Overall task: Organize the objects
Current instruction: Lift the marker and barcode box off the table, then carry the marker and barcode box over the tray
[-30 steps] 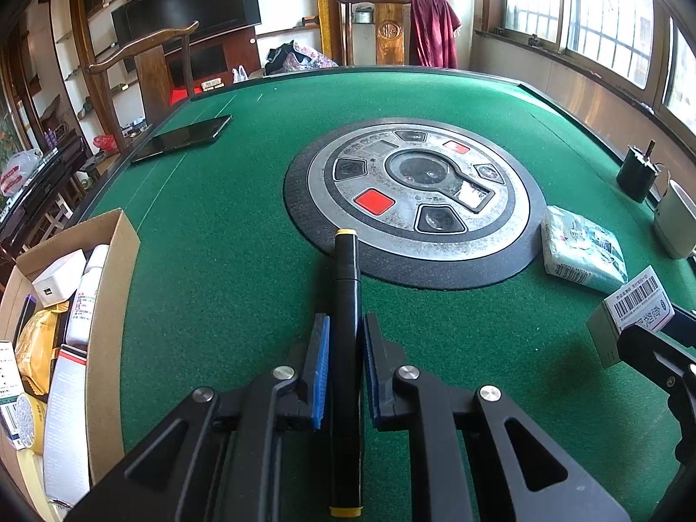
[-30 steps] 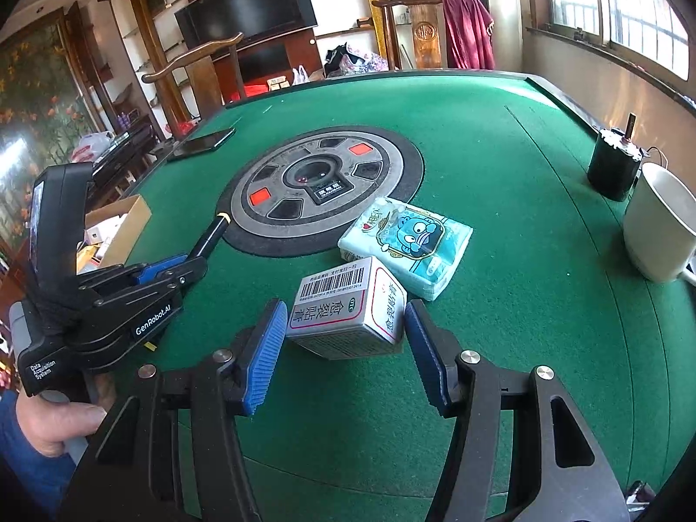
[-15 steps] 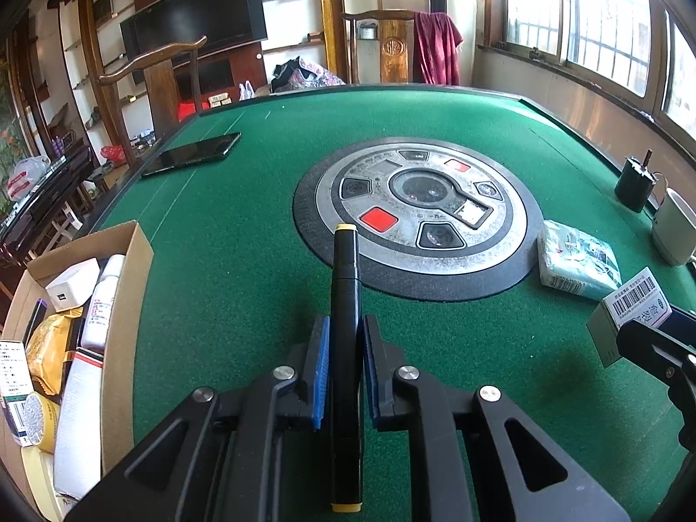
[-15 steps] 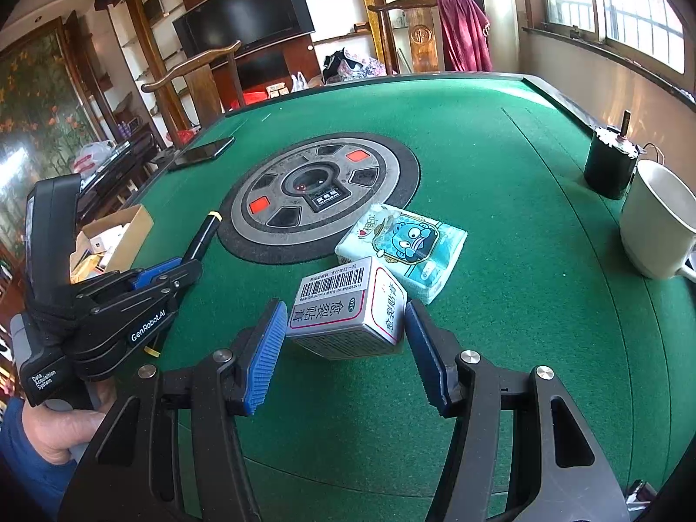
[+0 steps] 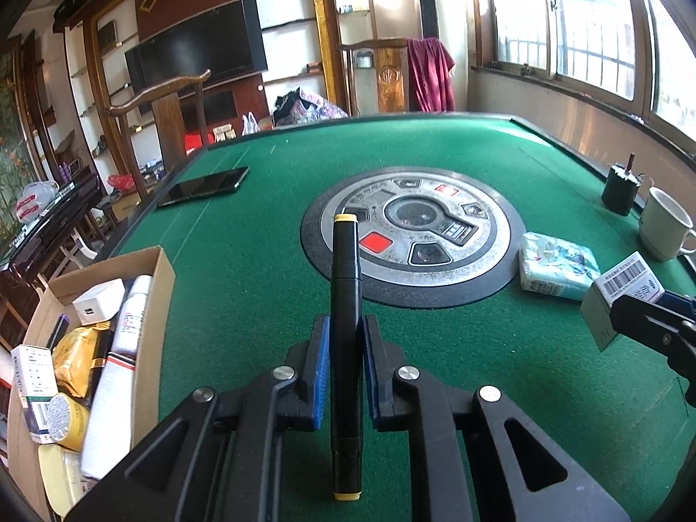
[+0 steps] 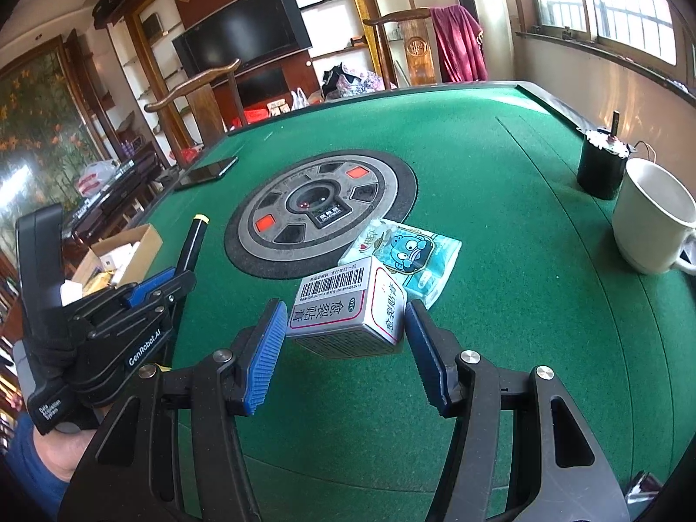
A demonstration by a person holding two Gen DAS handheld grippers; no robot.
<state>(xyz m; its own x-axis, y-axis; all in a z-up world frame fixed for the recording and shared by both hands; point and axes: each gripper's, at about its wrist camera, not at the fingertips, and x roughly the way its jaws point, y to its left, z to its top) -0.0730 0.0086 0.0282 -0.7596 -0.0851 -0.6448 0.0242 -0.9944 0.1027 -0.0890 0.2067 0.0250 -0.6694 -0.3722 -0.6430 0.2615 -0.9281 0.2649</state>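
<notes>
Left gripper [image 5: 343, 369] pinches a black marker [image 5: 345, 304], cardboard box [image 5: 150, 304] to its left; right gripper [image 6: 346, 348] clamps a small barcoded box [image 6: 348, 304], tissue pack [image 6: 409, 256] just beyond

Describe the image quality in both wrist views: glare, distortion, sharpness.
Left wrist view: the bright windows blow out to white at upper right, and the fisheye lens bows the green felt table; the black yellow-capped marker is sharp. Right wrist view: dark corners, curved table edge, and the barcode on the small white box is crisp.
</notes>
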